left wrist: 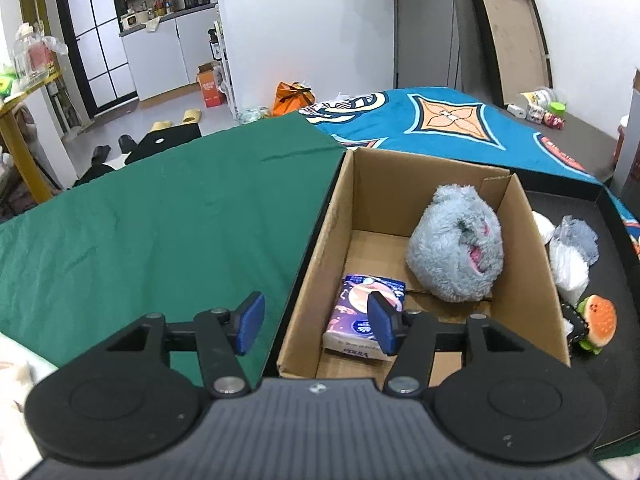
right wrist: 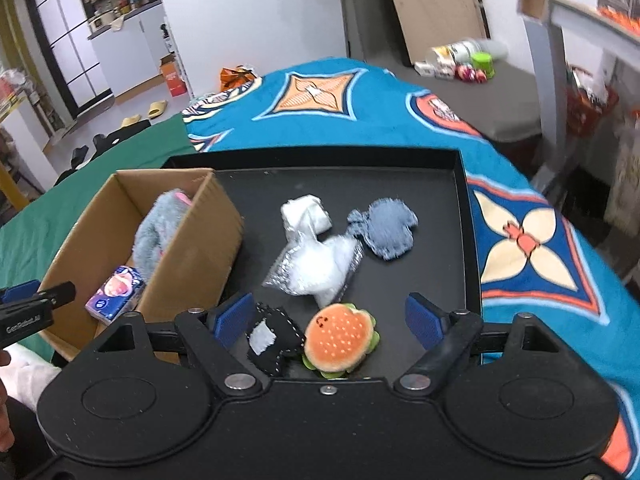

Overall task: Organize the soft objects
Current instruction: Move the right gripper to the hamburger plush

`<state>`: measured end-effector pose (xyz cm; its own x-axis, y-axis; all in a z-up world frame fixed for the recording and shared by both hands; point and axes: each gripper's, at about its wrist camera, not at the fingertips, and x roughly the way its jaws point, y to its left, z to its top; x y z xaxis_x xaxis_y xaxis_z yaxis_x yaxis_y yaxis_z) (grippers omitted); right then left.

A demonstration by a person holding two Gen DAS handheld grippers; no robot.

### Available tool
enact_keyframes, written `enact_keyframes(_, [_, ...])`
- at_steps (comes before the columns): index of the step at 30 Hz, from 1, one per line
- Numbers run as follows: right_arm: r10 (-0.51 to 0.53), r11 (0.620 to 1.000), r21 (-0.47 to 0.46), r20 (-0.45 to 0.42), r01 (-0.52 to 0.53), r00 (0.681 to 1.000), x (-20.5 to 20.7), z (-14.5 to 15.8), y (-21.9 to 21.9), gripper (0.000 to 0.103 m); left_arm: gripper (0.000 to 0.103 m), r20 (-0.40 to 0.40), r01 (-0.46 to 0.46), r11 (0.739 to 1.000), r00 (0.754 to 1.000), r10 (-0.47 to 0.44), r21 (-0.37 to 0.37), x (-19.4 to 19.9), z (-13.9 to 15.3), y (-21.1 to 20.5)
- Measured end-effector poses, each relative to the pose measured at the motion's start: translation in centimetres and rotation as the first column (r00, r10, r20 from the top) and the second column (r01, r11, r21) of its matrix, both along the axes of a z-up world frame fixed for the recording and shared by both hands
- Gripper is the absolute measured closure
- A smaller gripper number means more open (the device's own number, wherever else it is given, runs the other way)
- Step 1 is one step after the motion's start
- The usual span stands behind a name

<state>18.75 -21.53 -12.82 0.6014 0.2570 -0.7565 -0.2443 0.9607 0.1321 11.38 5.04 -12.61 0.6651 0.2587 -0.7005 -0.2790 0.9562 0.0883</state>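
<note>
Green cloth (left wrist: pixel 160 216) beside patterned blue blanket (right wrist: pixel 360 120); yellow slippers (left wrist: pixel 176 120) beyond.

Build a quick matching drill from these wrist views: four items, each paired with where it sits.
Items:
1. tissue pack
2. grey plush
3. burger toy
4. denim-blue patch

Places:
A. black tray, far side
B. cardboard box, near end
C. black tray, between the right gripper pads
D. cardboard box, against the right-hand wall

Pairs: 1-B, 2-D, 3-C, 4-A
</note>
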Motion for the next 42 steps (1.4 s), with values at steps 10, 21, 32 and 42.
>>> enact_keyframes(10, [-0.048,0.992,0.111,-0.100,0.059,0.994,1.0,-2.9,-1.9,0.030,0.047,-0.018,0.000,0.997,1.000,0.001,0.079,0.9,-0.4,-1.3])
enact_keyframes(21, [-0.069,0.985,0.144,-0.186,0.096,0.980,2.6,-6.1,-2.4,0.046,0.047,-0.021,0.018,0.989,1.000,-0.015,0.144,1.3,-0.4,-2.5])
enact_keyframes(32, [-0.080,0.980,0.163,-0.216,0.117,0.973,3.2,-7.3,-3.3,0.074,0.047,-0.032,0.027,0.988,0.999,-0.023,0.150,1.4,-0.4,-2.9])
enact_keyframes(42, [-0.079,0.984,0.148,-0.150,0.102,0.986,2.1,-5.4,-3.1,0.075,0.047,-0.030,0.030,0.995,0.999,-0.027,0.098,1.2,-0.2,-2.2])
